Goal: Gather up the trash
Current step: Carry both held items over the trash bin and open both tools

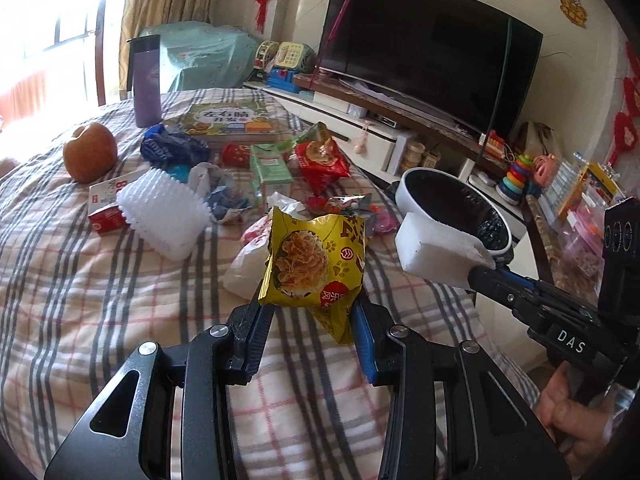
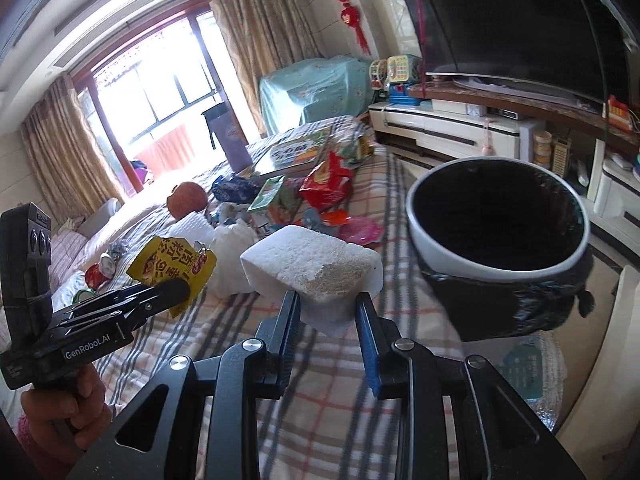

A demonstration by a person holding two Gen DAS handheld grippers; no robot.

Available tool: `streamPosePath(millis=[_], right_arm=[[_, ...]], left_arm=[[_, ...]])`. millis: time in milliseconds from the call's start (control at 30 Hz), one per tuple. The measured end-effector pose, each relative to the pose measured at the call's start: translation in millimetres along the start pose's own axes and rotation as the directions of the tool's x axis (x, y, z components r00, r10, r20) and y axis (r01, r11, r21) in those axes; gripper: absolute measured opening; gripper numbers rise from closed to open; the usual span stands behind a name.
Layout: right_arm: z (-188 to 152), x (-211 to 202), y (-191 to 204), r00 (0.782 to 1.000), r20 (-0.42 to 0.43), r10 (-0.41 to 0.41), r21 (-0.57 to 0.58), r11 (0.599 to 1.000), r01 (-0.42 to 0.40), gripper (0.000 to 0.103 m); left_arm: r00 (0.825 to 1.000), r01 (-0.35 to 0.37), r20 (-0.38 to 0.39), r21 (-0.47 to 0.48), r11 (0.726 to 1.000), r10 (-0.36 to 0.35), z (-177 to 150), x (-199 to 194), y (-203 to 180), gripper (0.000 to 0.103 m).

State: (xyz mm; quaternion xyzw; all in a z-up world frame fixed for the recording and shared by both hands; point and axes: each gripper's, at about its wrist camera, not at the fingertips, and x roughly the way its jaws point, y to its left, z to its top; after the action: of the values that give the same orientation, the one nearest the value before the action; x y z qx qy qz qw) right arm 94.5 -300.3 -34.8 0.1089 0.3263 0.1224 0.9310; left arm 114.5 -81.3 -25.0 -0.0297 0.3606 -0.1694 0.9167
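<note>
My left gripper [image 1: 310, 312] is shut on a yellow snack wrapper [image 1: 316, 260] and holds it above the plaid bed cover [image 1: 100, 300]. My right gripper [image 2: 327, 304] is shut on a white foam block [image 2: 316, 268], held above the bed just left of the white trash bin with a black liner [image 2: 496, 236]. The foam block [image 1: 440, 252] and bin [image 1: 452, 200] also show in the left wrist view, right of the wrapper. The wrapper also shows in the right wrist view [image 2: 172, 264], in the left gripper [image 2: 176, 292].
Several wrappers lie mid-bed: a red snack bag [image 1: 324, 160], a green carton [image 1: 270, 164], a blue wrapper [image 1: 172, 146], a white plastic bag [image 1: 248, 268]. An apple [image 1: 90, 152], ridged white tray [image 1: 164, 212], book [image 1: 228, 120] and purple flask [image 1: 146, 80] lie there too. TV stand [image 1: 360, 128] behind.
</note>
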Motion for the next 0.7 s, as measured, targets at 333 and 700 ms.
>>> streamPosePath(millis=[333,700], right_arm=[[-1,-21,-41,0.997,0.028,-0.069,0.056,0.996,0.068,0.029],[9,-31,-82,0.991,0.036,-0.132,0.101,0.987,0.128,0.029]], left_arm=[[0.998,0.062,-0.015,0.079,0.995,-0.061,14,21,-52,0.036],[0.994,0.103,-0.047,0.149,0.983,-0.098,26,47,-91,0.036]])
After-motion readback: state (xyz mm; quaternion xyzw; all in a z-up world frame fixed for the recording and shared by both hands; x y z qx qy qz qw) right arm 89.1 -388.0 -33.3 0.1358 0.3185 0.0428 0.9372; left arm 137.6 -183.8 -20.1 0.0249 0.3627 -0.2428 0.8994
